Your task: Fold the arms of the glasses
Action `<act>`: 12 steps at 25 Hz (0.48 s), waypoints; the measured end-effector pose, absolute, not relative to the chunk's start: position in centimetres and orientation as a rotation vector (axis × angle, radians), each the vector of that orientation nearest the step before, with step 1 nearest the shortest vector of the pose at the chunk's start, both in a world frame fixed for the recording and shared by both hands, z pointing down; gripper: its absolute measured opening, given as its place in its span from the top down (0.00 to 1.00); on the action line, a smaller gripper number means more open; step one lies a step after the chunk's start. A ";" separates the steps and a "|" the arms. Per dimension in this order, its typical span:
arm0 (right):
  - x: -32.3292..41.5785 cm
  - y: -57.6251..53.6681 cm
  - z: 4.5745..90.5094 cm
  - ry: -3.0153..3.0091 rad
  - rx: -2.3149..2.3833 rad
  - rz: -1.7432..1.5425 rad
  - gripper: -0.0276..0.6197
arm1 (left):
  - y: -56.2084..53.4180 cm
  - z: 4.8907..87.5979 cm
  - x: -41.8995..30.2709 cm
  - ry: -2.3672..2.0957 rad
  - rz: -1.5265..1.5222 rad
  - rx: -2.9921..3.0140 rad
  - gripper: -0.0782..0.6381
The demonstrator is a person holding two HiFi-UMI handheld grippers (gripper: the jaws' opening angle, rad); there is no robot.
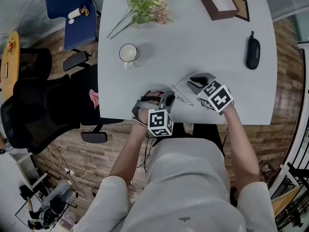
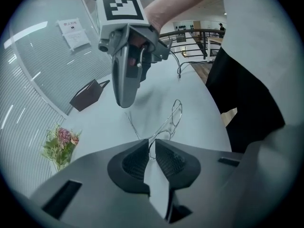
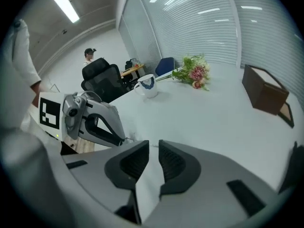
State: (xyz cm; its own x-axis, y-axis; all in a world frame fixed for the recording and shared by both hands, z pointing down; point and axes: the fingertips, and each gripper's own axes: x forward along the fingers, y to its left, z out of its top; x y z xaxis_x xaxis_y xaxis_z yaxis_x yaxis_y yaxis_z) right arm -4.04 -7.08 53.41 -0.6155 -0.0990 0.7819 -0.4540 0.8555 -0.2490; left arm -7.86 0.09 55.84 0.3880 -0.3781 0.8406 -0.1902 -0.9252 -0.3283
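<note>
With your left gripper (image 2: 151, 148) pinching the wire-rimmed glasses (image 2: 174, 114) near the table's (image 1: 193, 37) front edge and your right gripper (image 3: 153, 148) released and empty, folding is probably mid-step: next, take one arm and swing it inward.

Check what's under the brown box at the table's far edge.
A flat dark-framed panel shows at the brown box's right side, lying on the table. Whether it runs beneath is covered by the box.

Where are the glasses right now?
In the head view the glasses are near the table's front edge, between the left tool and right tool; one end sits between the left tool's pads.
</note>
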 end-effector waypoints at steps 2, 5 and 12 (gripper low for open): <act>-4.3 -7.5 53.3 -2.176 0.380 0.391 0.83 | 0.1 55.9 -7.7 0.512 -1.561 -2.460 0.82; -4.5 -7.9 54.1 -2.074 0.295 0.114 0.79 | 0.0 55.8 -7.7 0.516 -1.555 -2.458 0.83; -4.4 -9.1 56.9 -1.911 0.135 -0.183 0.79 | 0.2 56.2 -7.7 0.501 -1.560 -2.441 0.85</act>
